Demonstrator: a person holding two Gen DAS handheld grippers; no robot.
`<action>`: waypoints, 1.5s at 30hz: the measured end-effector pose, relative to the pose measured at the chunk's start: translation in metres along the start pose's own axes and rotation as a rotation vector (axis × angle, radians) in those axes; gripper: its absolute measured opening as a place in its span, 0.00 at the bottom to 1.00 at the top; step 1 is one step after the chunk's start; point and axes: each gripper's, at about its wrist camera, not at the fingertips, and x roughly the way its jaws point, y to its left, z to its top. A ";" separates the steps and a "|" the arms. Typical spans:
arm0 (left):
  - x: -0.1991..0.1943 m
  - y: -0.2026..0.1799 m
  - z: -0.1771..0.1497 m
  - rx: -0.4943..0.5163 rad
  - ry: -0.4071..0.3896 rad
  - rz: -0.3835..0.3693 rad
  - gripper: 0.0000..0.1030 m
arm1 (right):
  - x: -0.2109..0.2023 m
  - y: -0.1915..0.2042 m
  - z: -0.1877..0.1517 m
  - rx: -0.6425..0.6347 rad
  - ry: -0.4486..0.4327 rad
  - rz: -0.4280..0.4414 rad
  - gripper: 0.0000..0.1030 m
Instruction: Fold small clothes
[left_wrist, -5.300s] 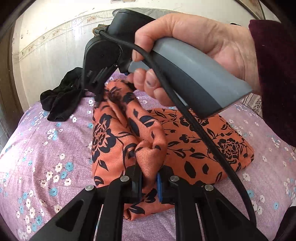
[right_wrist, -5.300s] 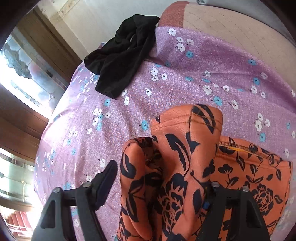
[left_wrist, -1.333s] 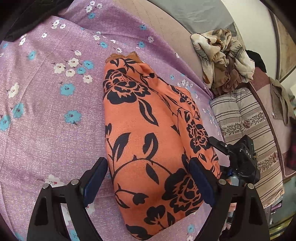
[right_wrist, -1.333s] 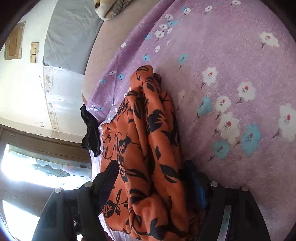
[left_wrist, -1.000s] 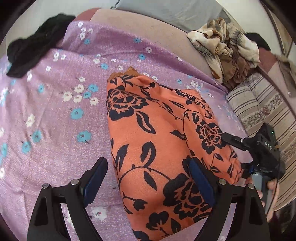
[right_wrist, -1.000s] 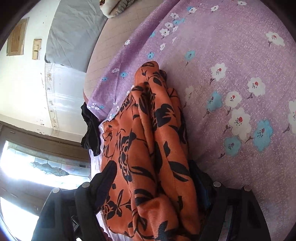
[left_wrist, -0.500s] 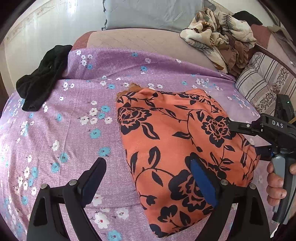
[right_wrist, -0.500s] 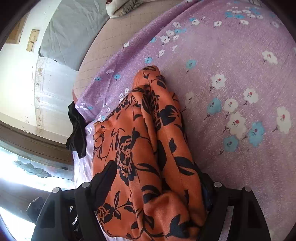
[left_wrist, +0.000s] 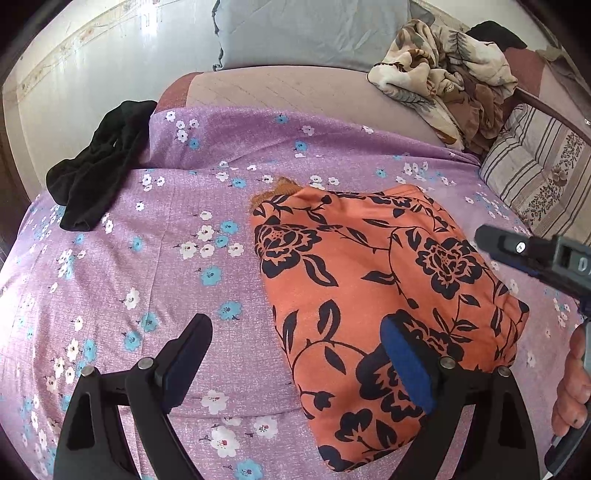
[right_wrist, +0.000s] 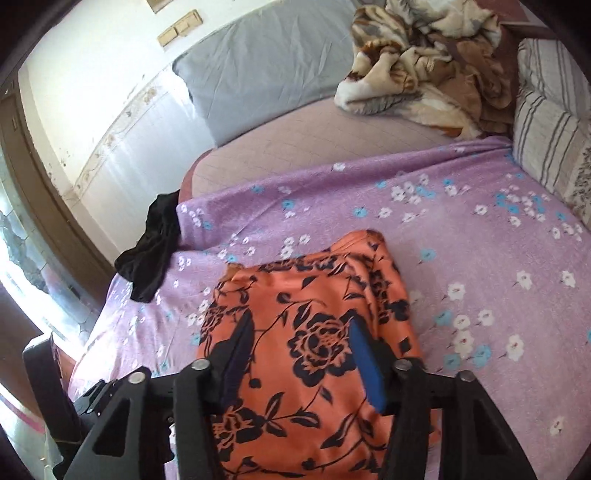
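An orange garment with black flowers (left_wrist: 373, 280) lies folded into a compact rectangle on the purple floral bedspread (left_wrist: 166, 258). My left gripper (left_wrist: 295, 354) is open and empty, raised above the garment's near left edge. The garment shows in the right wrist view (right_wrist: 306, 332) too, under my right gripper (right_wrist: 299, 347), which is open, empty and lifted above it. The right gripper's body and the hand holding it show at the right edge of the left wrist view (left_wrist: 546, 258).
A crumpled black garment (left_wrist: 96, 173) lies at the bedspread's far left corner. A beige patterned blanket (left_wrist: 447, 62), a grey pillow (left_wrist: 310, 33) and a striped cushion (left_wrist: 539, 166) lie at the back and right. The wall and window frame (right_wrist: 48, 206) are to the left.
Both grippers have let go of the garment, lifted and pulled back from it. The garment now lies flat and folded on the bedspread.
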 end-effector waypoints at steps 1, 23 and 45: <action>0.001 0.000 0.000 0.000 0.002 0.000 0.90 | 0.007 -0.002 -0.005 0.011 0.037 0.007 0.40; 0.010 0.007 -0.003 -0.027 0.055 -0.019 0.90 | 0.041 -0.014 -0.073 -0.002 0.433 0.001 0.37; 0.029 -0.010 -0.021 0.103 0.101 0.067 0.91 | 0.012 -0.072 -0.024 0.276 0.248 0.028 0.28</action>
